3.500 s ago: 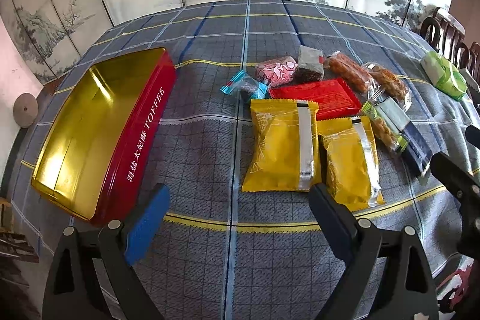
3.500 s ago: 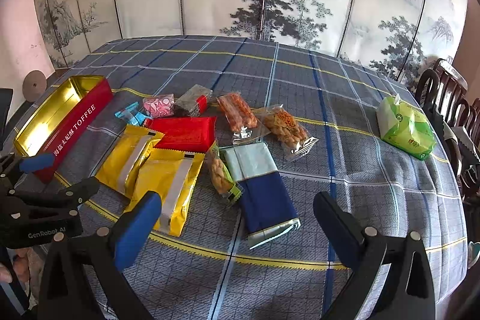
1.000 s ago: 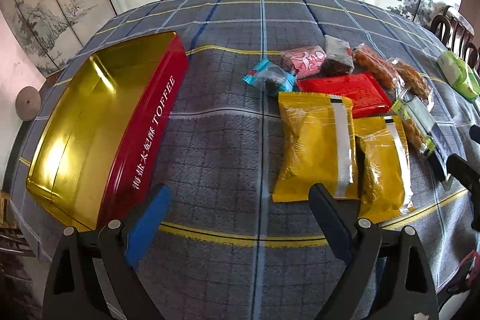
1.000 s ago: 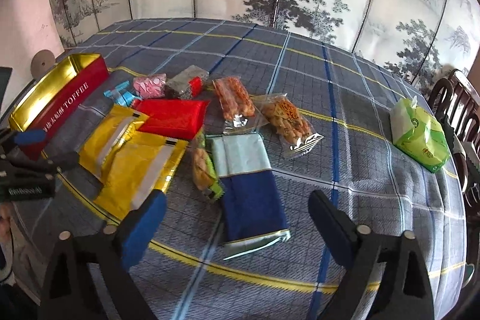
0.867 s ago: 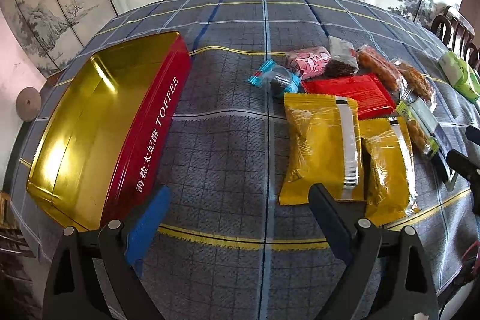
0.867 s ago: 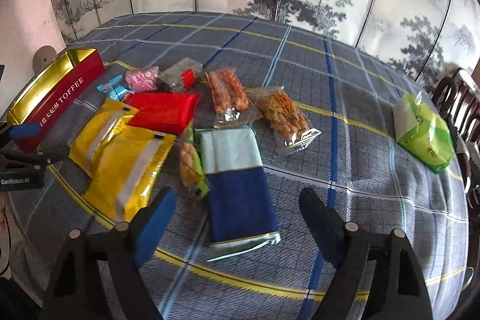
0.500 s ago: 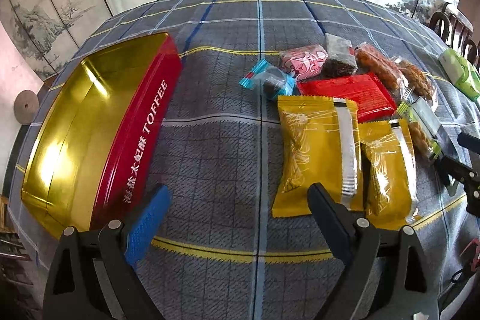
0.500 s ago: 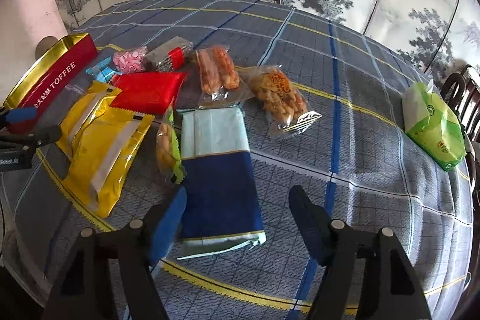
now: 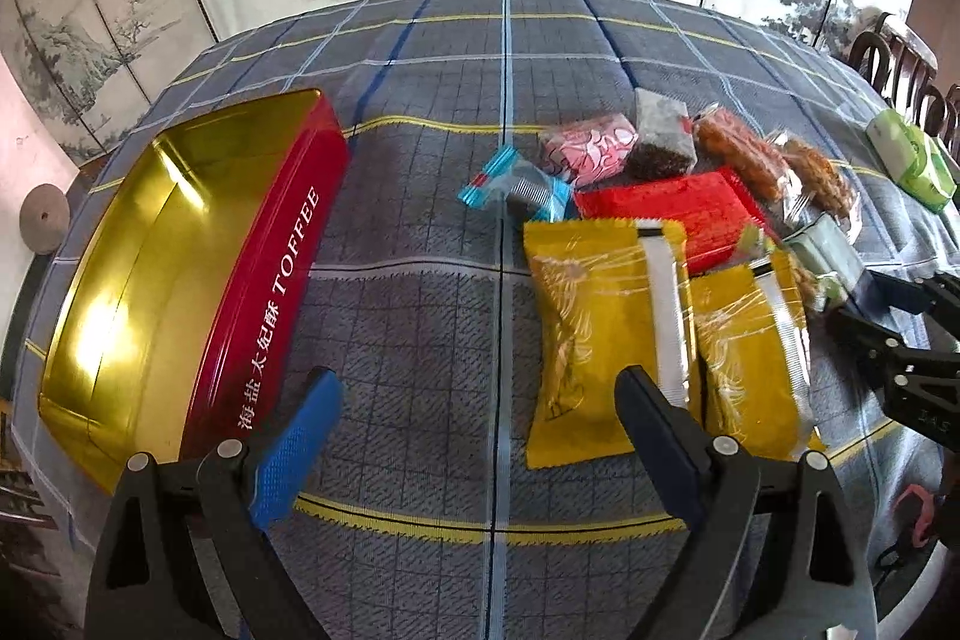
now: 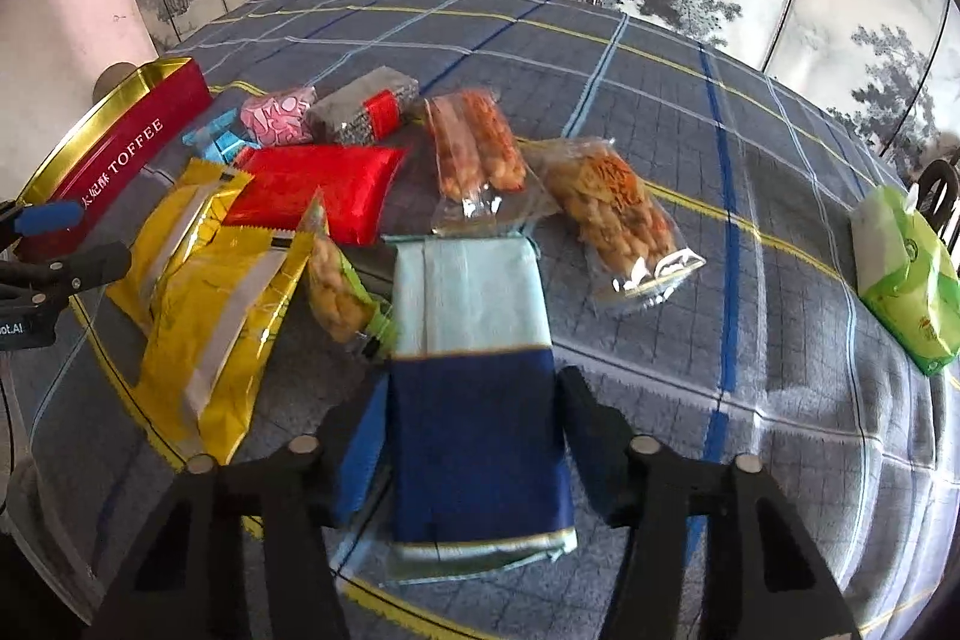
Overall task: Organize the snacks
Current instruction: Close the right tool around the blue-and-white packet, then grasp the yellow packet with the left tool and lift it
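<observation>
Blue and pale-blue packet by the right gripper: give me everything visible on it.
The blue packet is a flat, glossy pouch, pale blue on its far half, navy on the near half, with a pale sealed near edge. It lies flat on the tablecloth, between the fingers of the right gripper, whose jaws have just been closing. A green nut packet touches its left edge.

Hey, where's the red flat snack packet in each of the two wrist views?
Left wrist view: red flat snack packet lies right of centre, behind the two yellow packets.
Right wrist view: it lies left of centre, beyond the yellow packets.
Shared landmark: the red toffee tin at the left edge.
</observation>
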`<action>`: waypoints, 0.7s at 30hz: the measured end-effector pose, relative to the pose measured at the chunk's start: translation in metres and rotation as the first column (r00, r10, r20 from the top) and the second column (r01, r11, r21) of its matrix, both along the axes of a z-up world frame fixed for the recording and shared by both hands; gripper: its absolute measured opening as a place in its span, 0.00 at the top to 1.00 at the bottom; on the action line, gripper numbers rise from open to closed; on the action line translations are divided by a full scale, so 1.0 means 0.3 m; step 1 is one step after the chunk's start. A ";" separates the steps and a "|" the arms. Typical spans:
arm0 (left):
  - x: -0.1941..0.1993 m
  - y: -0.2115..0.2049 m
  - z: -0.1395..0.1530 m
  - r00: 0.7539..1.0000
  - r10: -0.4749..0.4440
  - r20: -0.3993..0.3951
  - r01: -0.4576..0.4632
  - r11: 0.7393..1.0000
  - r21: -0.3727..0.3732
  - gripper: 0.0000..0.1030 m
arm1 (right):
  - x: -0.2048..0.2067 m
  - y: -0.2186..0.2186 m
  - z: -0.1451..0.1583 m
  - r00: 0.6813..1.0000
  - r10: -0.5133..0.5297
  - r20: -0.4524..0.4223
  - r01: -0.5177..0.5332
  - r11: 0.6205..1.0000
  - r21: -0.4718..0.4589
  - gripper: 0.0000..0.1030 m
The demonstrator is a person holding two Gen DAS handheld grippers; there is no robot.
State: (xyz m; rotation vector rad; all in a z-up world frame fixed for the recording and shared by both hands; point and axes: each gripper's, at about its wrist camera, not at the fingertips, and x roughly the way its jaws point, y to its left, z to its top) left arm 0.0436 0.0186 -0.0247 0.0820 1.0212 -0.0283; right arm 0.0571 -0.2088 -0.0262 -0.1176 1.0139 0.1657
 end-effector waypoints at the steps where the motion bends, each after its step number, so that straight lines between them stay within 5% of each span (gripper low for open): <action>1: 0.001 -0.001 0.004 1.000 -0.001 -0.002 0.001 1.000 -0.008 0.12 | 0.001 0.002 0.000 1.000 -0.003 0.001 0.003 1.000 0.001 0.48; 21: 0.123 -0.106 -0.067 0.992 -0.031 -0.124 0.021 0.997 -0.081 0.12 | -0.058 -0.099 -0.001 0.993 -0.117 0.027 0.116 0.993 0.032 0.50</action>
